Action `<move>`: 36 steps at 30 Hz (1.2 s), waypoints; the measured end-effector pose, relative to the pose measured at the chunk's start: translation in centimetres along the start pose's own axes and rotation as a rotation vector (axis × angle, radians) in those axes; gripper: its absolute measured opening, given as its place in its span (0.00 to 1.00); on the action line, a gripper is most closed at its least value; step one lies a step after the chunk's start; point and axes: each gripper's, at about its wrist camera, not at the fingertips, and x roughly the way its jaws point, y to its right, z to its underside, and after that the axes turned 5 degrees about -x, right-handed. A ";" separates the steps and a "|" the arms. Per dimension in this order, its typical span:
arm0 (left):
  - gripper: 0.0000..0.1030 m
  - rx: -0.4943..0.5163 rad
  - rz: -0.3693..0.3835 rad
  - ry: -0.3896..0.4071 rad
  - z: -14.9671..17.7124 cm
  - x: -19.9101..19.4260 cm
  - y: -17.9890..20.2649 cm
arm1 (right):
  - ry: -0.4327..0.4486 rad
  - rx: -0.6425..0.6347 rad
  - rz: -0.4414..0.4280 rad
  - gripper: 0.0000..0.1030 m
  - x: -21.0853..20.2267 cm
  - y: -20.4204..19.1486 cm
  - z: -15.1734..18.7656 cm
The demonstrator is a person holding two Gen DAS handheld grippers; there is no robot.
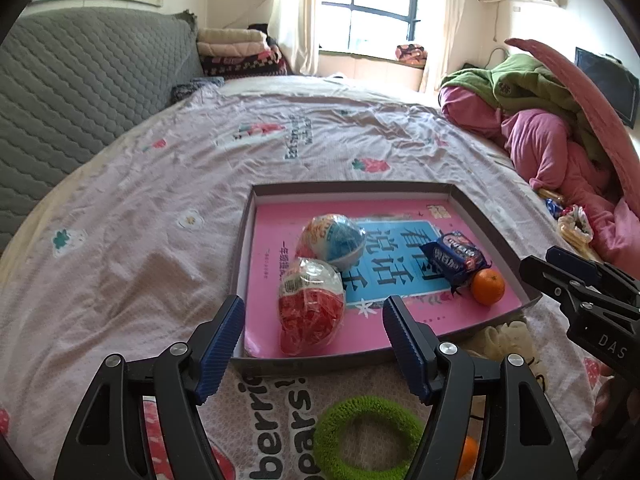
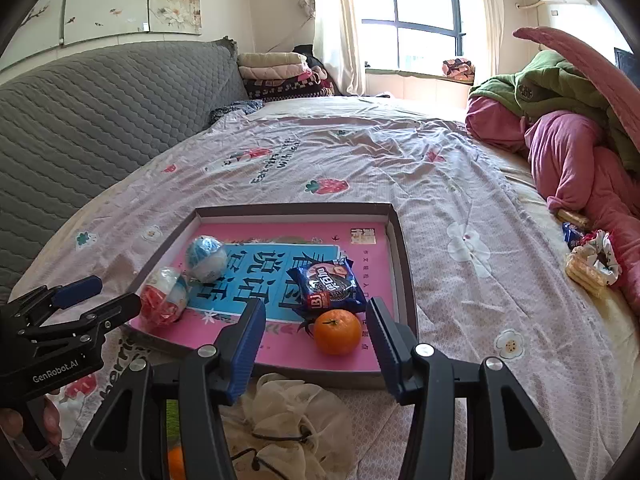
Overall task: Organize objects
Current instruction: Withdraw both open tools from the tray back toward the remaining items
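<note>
A green ring (image 1: 370, 438) and a cream mesh pouf (image 2: 294, 420) lie nearest, on the pink printed bedsheet (image 1: 132, 236). Just beyond them sits a shallow grey tray (image 2: 402, 240) with a pink book as its floor, holding a red egg toy (image 1: 310, 306), a blue egg toy (image 1: 334, 240), a cookie packet (image 2: 330, 284) and an orange (image 2: 337, 331). The left gripper (image 1: 314, 316) and right gripper (image 2: 316, 326) both stand spread, pinching nothing. A grey quilted headboard (image 1: 80, 80), a window (image 2: 424, 8) and heaped pink bedding (image 2: 576, 152) ring the bed
</note>
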 end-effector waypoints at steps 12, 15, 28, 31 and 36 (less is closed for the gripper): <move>0.71 0.020 0.009 0.033 0.0 -2.8 0.7 | 0.038 -0.016 0.008 0.54 -2.7 -0.6 -0.6; 0.71 0.016 0.012 0.047 -0.1 -3.5 0.7 | 0.041 -0.025 -0.001 0.54 -3.1 -1.0 -0.8; 0.72 -0.019 0.043 0.047 0.3 -5.6 0.5 | 0.075 -0.050 0.001 0.61 -5.4 -2.1 -0.7; 0.72 -0.020 0.049 0.046 0.4 -5.8 0.7 | 0.075 -0.064 -0.004 0.62 -5.8 -2.5 -0.5; 0.74 0.000 0.050 0.042 0.7 -6.2 1.2 | 0.088 -0.075 -0.007 0.64 -6.5 -2.9 -0.4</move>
